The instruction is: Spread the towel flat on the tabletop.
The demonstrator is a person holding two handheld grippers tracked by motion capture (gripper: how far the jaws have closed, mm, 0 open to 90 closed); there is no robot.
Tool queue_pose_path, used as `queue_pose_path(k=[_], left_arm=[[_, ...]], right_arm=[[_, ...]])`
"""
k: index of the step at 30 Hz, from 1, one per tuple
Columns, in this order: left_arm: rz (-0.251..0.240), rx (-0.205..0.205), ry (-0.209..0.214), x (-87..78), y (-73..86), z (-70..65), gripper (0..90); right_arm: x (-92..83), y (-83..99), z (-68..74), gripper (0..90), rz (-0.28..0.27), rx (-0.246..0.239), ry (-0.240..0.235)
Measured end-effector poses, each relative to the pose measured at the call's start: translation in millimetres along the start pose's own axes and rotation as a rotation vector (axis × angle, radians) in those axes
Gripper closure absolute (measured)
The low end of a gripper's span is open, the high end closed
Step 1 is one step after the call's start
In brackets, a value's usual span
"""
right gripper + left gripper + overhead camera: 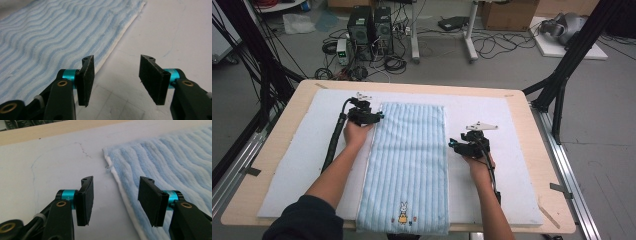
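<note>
My towel lies flat on the tabletop, unfolded. Both tools, left tool and right tool, gape empty beside its long edges (nothing gripped), so all the folding remains, I reckon.

You have bare white foam mat open left and right of the flat, striped light-blue towel; nothing stands on either strip, and both of your grippers' approaches are unobstructed.

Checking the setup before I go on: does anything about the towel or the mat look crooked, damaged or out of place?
Little stands out. The blue striped towel lies flat, but its near end with the rabbit picture overhangs the white mat toward the table edge. The mat shows faint thin marks near the towel's corner.
</note>
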State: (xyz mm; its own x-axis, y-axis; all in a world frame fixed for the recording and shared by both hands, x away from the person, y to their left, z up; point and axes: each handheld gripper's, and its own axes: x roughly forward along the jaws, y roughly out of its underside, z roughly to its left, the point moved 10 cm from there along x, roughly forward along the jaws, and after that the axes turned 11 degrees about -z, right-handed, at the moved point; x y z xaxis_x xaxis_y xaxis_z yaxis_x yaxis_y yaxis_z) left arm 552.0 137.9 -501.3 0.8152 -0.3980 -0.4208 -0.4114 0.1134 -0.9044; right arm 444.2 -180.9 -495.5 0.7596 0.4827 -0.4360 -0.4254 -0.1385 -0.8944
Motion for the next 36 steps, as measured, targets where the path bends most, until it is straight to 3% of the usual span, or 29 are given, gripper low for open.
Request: queue_pose_path(k=[3,6,9,11,13,14,15,16,18,20,22,25,26,28,33,36], left_arm=[[0.0,-0.032,0.051,-13.4,7.3,-0.4,47.4],[0.007,-0.08,0.128,-22.4,14.7,-9.9,54.5],[0.055,-0.07,0.191,-24.6,22.7,-25.3,59.8],[0.057,-0.004,0.159,-24.1,23.5,-29.0,61.3],[0.061,0.034,0.16,-23.7,24.2,-33.1,80.0],[0.058,0.04,0.146,-22.1,24.0,-34.1,86.2],[0.059,0.046,0.126,-20.9,23.2,-33.7,86.9],[0.049,0.038,0.098,-19.0,22.1,-33.2,87.2],[0.037,0.032,0.054,-16.4,20.8,-28.5,87.5],[0.028,-0.015,0.041,-14.7,20.4,-25.8,87.5],[0.021,-0.033,0.051,-15.2,20.0,-25.5,85.0],[0.045,-0.005,0.028,-20.6,20.8,-21.4,57.9],[0.05,-0.016,0.034,-23.9,21.7,-20.2,51.9],[0.009,-0.046,0.056,-33.8,21.5,-19.3,51.4],[-0.024,-0.079,0.145,-61.9,31.3,-25.9,50.2],[-0.009,-0.093,0.188,-78.4,38.9,-31.4,50.0]], right_arm=[[8.9,5.1,0.8,53.2,0.015,0.019,-0.01],[17.0,4.9,1.9,56.5,0.004,0.062,-0.013],[24.3,1.4,8.4,57.2,-0.008,0.1,-0.039],[31.1,5.2,11.2,59.5,0.038,0.057,-0.026],[34.7,5.4,10.9,68.1,0.054,0.02,0.004],[35.9,5.7,11.0,73.8,0.065,0.0,0.013],[36.9,5.0,11.3,80.9,0.07,-0.034,0.009],[38.3,4.2,12.7,84.1,0.076,-0.039,-0.001],[42.0,2.1,13.3,86.6,0.077,-0.077,0.022],[45.6,0.4,13.0,86.7,0.073,-0.09,0.048],[47.8,-0.9,11.5,83.1,0.07,-0.064,0.066],[45.1,-1.4,10.1,71.8,0.066,-0.041,0.064],[42.8,-2.3,9.8,70.1,0.06,-0.027,0.061],[36.1,-6.2,11.0,67.9,0.036,-0.013,0.054],[14.6,-6.0,21.7,64.4,0.016,-0.013,0.006],[0.8,-0.1,30.1,64.5,0.02,-0.035,-0.012]])
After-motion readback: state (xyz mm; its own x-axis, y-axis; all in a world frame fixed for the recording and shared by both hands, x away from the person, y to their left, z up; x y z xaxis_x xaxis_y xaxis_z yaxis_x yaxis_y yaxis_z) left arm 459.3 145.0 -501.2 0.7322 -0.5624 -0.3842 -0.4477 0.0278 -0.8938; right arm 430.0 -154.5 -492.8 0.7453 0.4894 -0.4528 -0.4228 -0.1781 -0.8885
